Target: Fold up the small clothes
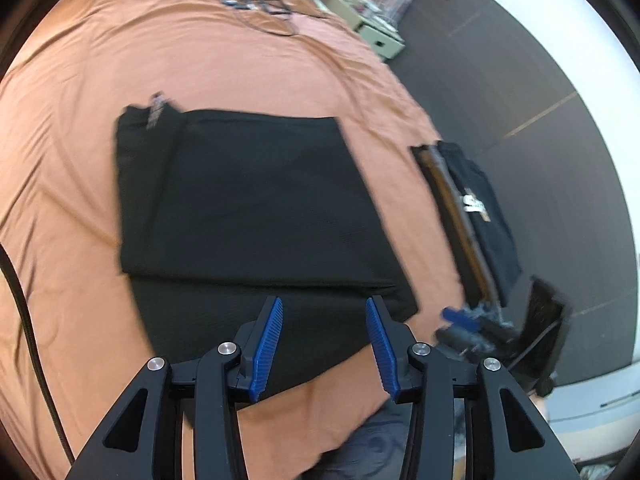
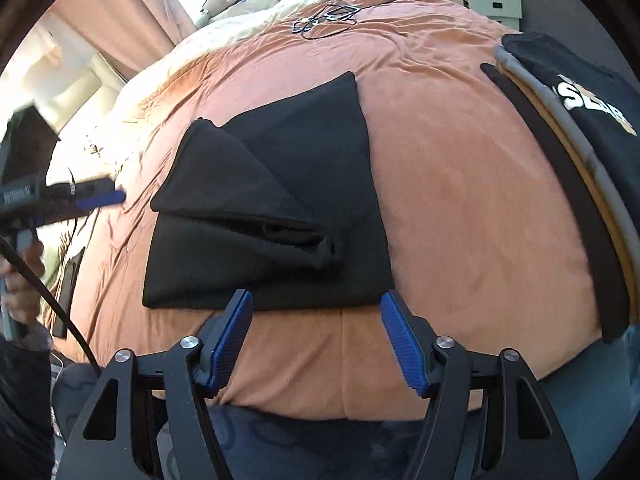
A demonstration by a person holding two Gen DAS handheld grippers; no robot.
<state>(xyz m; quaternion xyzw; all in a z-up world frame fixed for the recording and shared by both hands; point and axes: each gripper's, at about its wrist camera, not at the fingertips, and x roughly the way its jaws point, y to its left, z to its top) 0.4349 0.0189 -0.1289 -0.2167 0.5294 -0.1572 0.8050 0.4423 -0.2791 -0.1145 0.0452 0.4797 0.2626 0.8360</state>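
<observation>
Spread across a bedroom bed, rumpled rust-orange suede-like bedcover [image 2: 460,200] serving as the folding surface, with a thin black cable and small dark frames [image 2: 328,16] lying well apart near the far end. Resting flat near the middle: black knit garment, partly folded [image 2: 280,216], one flap doubled diagonally over the lower layers, likely a fold just laid and left to settle. Lying at the right edge of the bed: black printed T-shirt over a flat board with a grey rim [image 2: 580,120], probably set aside there as a finished piece or a folding aid; cannot tell which.

Hovering over the near hem of the garment: left gripper [image 1: 324,320], blue ribbed pads standing roughly half apart, gripping nothing, cloth below and not pinched. Hanging just short of the near hem, over bare bedcover: right gripper [image 2: 316,312], pads parted a little wider, also empty. Showing at the left edge of the right wrist view: hand holding the left gripper's handle [image 2: 20,276].

Judging the task as midway: one fold down, further folds needed to make a compact bundle. Next likely calling for pinching a hem or corner with both sets of pads.
</observation>
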